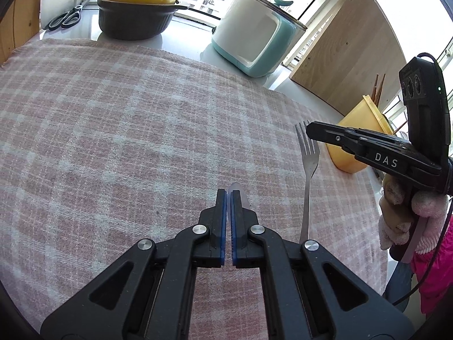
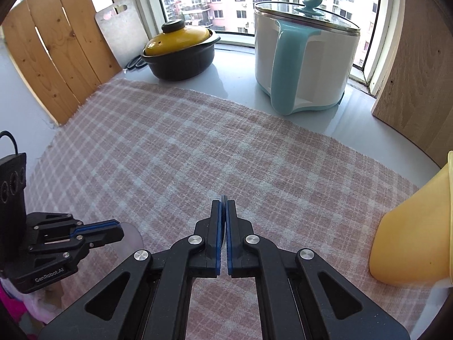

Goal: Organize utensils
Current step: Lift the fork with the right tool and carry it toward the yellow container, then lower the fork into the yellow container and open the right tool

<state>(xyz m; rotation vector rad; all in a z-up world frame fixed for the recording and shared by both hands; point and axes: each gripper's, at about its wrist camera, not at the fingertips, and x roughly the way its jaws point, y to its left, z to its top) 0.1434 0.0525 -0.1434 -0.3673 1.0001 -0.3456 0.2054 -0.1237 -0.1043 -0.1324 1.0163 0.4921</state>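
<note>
On the pink plaid cloth (image 1: 127,119) both my grippers sit low. The left gripper (image 1: 228,195) is clenched on a translucent spoon (image 1: 237,191), whose pale tip shows just beyond the pads. The right gripper (image 2: 223,201) is clenched on something thin and dark; I judge it to be the fork (image 1: 308,164), which the left view shows passing under that gripper. To do this well, I would carry each piece clear of the cloth, keep it tilted tip-down, and release only above the yellow utensil holder (image 2: 416,232) on the right. That holder's mouth is cut off, so its free space is unclear. The spoon's handle is hidden beneath my fingers.
</note>
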